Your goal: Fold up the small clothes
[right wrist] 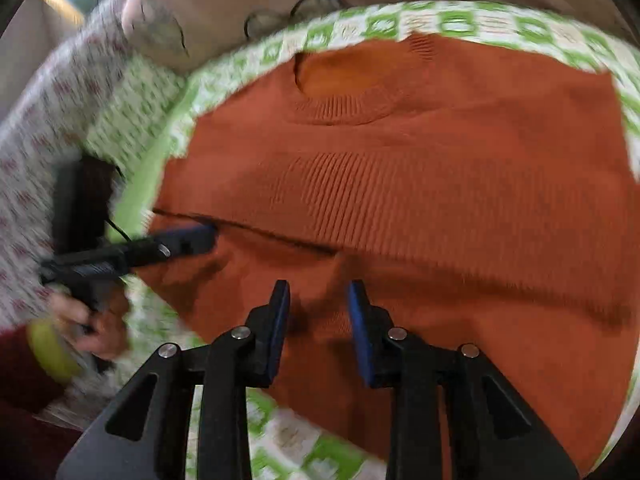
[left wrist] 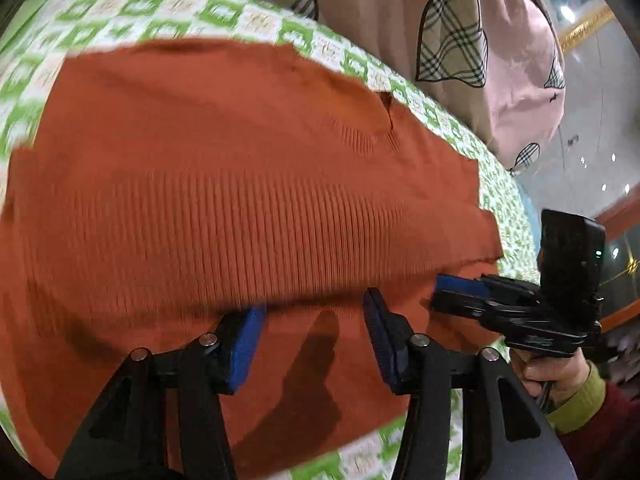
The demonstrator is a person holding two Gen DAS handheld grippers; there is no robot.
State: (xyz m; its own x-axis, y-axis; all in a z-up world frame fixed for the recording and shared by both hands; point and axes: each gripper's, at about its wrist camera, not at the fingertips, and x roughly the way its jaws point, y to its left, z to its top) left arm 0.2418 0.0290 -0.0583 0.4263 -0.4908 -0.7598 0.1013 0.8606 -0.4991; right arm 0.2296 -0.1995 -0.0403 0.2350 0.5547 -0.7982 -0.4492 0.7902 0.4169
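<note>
Folding looks partway done: the orange sweater (right wrist: 420, 208) lies flat on the green-checked cloth (right wrist: 460, 20), filling the middle of both views, with its ribbed hem doubled up over the body and the collar toward the top of the right wrist view. To my eye both tongs are between grips.

The left tongs (left wrist: 314, 312) stand partly open at the bottom centre of their own view, blue pads apart over the folded edge with nothing between them. The right tongs (right wrist: 318, 300) are open more narrowly, low in their frame, and also hold nothing.

Next, I would guess, each must close on a side edge or corner of the doubled sweater and carry it across evenly, without dragging the layer beneath.

Counting: one sweater, one checked cloth, two tongs, and one pink printed fabric (left wrist: 500, 60) at the upper right of the left view.
</note>
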